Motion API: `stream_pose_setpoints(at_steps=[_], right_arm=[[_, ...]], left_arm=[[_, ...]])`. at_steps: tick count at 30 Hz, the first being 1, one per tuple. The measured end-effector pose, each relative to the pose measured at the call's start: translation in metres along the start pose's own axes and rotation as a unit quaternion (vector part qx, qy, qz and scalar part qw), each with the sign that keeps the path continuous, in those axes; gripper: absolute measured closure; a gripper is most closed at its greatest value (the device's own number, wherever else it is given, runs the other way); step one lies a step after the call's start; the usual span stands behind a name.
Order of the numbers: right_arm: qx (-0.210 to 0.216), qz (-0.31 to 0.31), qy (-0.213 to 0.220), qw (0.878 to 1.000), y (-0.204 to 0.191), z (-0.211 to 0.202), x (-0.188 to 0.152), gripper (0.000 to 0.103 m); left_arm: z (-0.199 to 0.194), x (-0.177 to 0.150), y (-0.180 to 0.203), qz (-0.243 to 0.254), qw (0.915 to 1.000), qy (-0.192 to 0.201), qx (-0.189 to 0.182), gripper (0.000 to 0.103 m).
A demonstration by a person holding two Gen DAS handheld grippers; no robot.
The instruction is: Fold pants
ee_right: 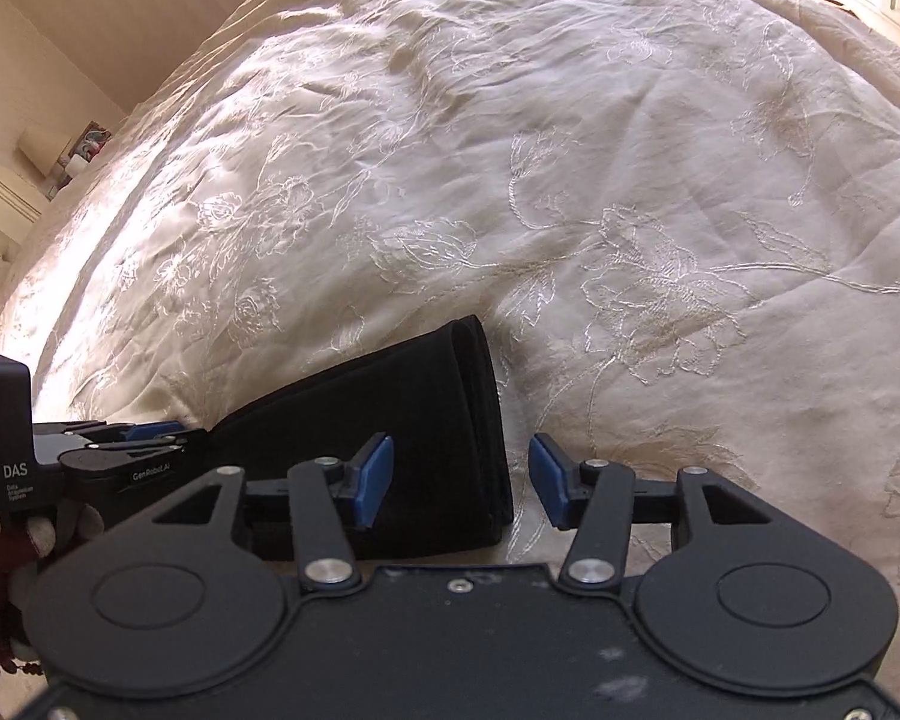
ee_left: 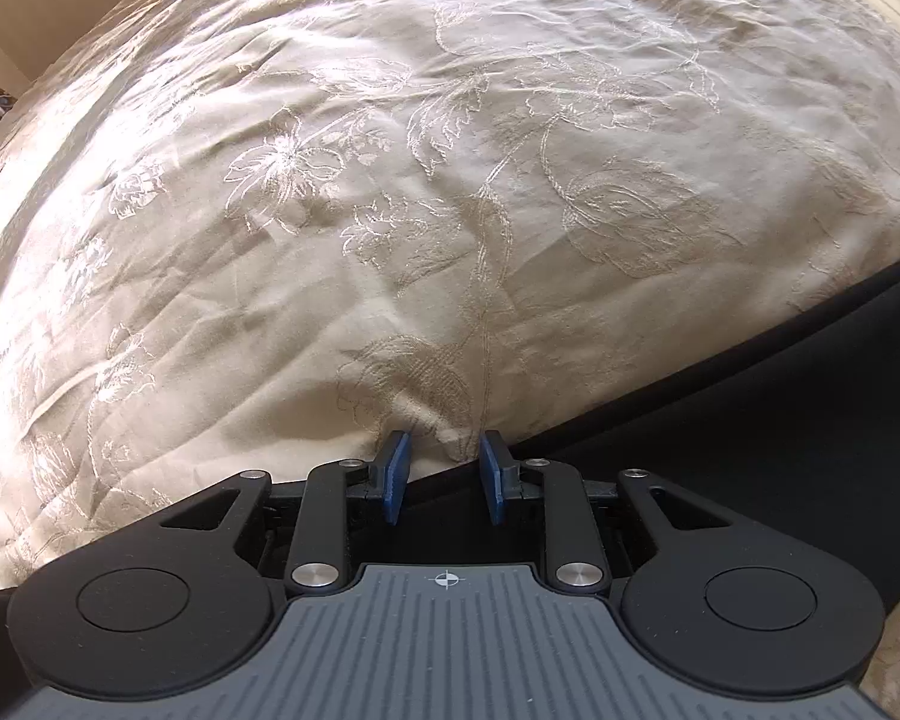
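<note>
Both open claws (ee_right: 461, 489) straddle folded pants (ee_right: 390, 420).

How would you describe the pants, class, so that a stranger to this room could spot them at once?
Start with the big bed under its cream bedspread, stitched with pale flowers. Near its front edge, just ahead of the right gripper, lie the pants, folded into a flat layered bundle. They are the only plain black thing on all that light patterned cloth.
</note>
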State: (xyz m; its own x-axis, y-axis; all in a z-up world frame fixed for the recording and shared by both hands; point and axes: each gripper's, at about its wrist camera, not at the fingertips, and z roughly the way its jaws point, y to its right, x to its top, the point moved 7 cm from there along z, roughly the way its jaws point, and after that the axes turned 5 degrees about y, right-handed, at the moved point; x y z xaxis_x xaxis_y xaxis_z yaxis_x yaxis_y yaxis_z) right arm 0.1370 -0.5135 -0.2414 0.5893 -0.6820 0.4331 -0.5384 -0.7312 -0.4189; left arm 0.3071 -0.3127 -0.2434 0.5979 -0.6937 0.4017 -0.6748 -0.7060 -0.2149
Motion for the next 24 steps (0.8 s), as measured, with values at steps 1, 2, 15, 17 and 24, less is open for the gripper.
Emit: stream_pose_setpoints(at_steps=[1, 2, 15, 17, 24], right_arm=[[0.006, 0.002, -0.006, 1.0, 0.001, 0.005, 0.0, 0.049], [0.011, 0.004, -0.014, 1.0, 0.002, 0.011, 0.0, 0.048], [0.067, 0.054, -0.05, 0.995, 0.021, 0.045, -0.003, 0.07], [0.067, 0.056, -0.051, 0.995, 0.022, 0.044, -0.002, 0.085], [0.042, 0.031, -0.029, 0.998, 0.003, 0.021, 0.006, 0.095]], left_arm=[[0.002, 0.002, -0.001, 0.001, 1.0, -0.002, 0.001, 0.078], [0.004, 0.004, -0.001, 0.002, 1.0, -0.005, 0.002, 0.078], [-0.021, 0.006, -0.002, -0.024, 0.9997, 0.007, -0.001, 0.078], [-0.037, 0.002, 0.004, -0.037, 0.999, 0.016, -0.02, 0.078], [-0.052, -0.016, 0.049, 0.003, 0.9969, 0.02, -0.076, 0.078]])
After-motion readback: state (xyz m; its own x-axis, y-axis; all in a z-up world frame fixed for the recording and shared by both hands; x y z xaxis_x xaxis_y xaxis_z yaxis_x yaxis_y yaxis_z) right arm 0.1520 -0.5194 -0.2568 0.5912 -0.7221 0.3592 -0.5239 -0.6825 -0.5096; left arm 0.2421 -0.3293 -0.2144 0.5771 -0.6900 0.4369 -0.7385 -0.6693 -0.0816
